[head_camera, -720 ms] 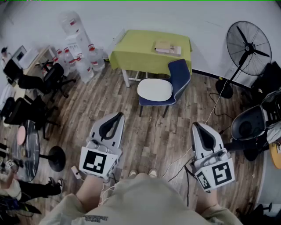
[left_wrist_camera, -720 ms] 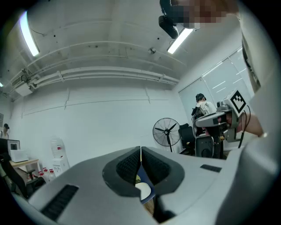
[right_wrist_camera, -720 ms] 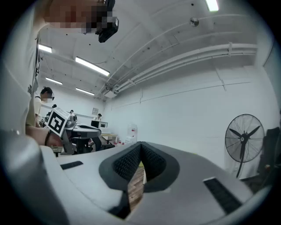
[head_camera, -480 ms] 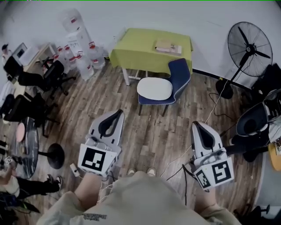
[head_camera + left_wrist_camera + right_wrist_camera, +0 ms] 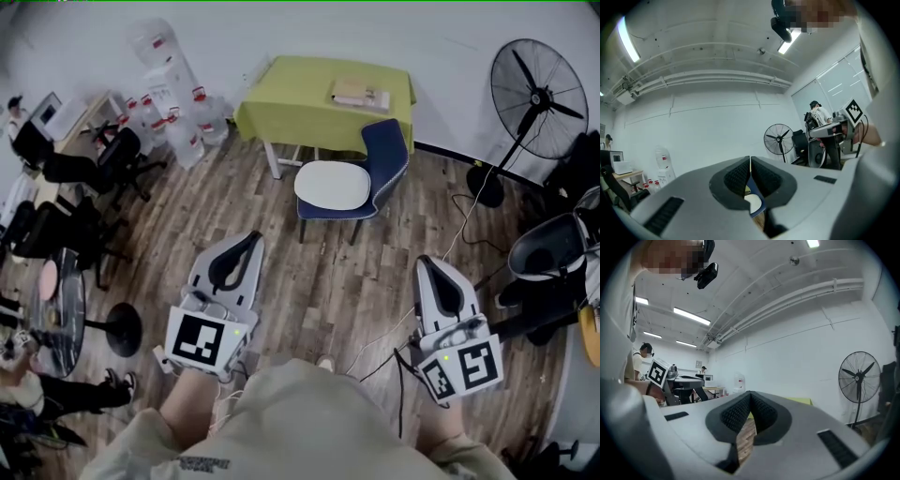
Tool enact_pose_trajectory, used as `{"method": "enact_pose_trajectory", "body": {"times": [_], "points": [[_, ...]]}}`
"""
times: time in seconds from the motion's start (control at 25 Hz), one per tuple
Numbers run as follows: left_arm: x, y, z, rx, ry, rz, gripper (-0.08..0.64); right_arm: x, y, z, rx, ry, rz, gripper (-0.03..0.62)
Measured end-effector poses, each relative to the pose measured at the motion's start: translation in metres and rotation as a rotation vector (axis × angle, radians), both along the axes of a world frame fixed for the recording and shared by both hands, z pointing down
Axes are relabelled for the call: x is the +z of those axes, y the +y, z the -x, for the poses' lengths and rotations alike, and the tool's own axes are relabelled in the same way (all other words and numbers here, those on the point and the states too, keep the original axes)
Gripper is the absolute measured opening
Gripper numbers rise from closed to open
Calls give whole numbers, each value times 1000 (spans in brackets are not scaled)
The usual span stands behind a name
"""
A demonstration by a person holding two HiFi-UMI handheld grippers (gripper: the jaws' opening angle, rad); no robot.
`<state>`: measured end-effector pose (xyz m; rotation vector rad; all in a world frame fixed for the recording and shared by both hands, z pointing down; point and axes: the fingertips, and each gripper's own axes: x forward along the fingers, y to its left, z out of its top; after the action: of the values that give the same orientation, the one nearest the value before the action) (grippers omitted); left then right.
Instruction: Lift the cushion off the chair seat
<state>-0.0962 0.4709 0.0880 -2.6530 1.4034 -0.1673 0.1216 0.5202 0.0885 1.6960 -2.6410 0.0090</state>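
Observation:
A white oval cushion (image 5: 331,186) lies on the seat of a dark blue chair (image 5: 385,155) that stands on the wood floor in front of a green-covered table (image 5: 300,108). My left gripper (image 5: 251,240) is held level well short of the chair, its jaws shut with nothing between them. My right gripper (image 5: 427,266) is level too, to the right and equally far back, jaws shut and empty. In the left gripper view (image 5: 750,159) a sliver of the cushion (image 5: 753,203) shows below the closed jaws. The right gripper view (image 5: 750,394) shows only floor and the table edge beyond its jaws.
A standing fan (image 5: 537,89) and loose cables (image 5: 464,225) are right of the chair. Water jugs (image 5: 178,141) and black office chairs (image 5: 89,169) stand at the left. A dark bucket chair (image 5: 544,253) sits at far right. A book (image 5: 359,94) lies on the table.
The view has shifted slightly: the chair and table sit a little nearer and more central. Both grippers stay shut and hold the same pose.

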Motion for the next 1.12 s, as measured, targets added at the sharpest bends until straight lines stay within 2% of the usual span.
{"method": "enact_pose_trajectory", "body": {"times": [0.12,0.2,0.28,0.36,0.8,1.12], "points": [[2,0,0,-24,7,-21,26,2,2,-9,13,-38,-21,21],[-2,-4,5,-59,40,-61,45,2,-1,-14,25,-44,-32,33],[-5,-8,8,-80,83,-84,236,6,-6,-18,31,-19,-26,239],[-2,-15,10,-93,99,-91,274,11,-15,-22,56,2,-27,284],[46,-102,2,-59,60,-68,282,52,-99,-29,96,-12,1,298],[69,-208,17,-62,52,-1,281,73,-208,-21,108,-11,72,298]]}}
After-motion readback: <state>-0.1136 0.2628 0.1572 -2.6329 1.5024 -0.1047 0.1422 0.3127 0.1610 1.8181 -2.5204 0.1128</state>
